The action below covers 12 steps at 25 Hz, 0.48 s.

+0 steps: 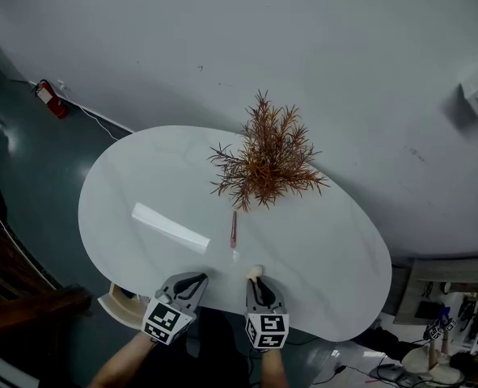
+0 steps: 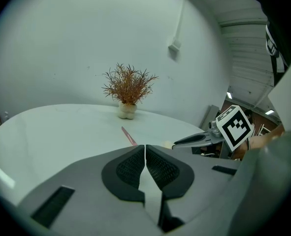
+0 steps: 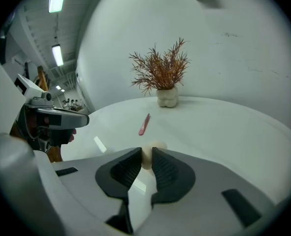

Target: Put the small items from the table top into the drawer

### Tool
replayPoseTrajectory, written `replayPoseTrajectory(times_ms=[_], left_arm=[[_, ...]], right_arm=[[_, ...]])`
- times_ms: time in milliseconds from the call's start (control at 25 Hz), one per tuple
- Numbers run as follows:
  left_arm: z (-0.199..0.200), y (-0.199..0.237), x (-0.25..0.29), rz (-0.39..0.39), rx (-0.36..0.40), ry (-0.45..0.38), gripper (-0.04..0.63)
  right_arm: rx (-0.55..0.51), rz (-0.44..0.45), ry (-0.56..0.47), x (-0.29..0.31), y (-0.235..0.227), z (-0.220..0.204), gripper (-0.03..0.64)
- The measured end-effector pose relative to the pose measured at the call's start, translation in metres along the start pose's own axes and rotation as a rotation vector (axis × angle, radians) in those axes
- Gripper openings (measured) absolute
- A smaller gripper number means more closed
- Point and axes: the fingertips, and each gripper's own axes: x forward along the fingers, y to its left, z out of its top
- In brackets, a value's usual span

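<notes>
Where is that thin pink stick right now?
In the head view, the pink stick lies on the white table, between the dried plant behind it and the right gripper, whose jaws pinch a small cream object.

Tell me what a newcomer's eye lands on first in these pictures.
The rust-red dried plant at the far side of the white oval table stands out first, with a pink stick lying before it. At the near edge the right gripper pinches a small cream item.
</notes>
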Motion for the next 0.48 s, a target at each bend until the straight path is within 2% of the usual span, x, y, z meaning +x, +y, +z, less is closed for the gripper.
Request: replayPoseTrajectory(times_ms=[480], left_arm=[[0.015, 0.017, -0.059, 0.07, 0.006, -0.086, 0.025]], right_arm=[[-0.112, 0.083, -0.104, -0.018, 0.069, 0.051, 0.083]])
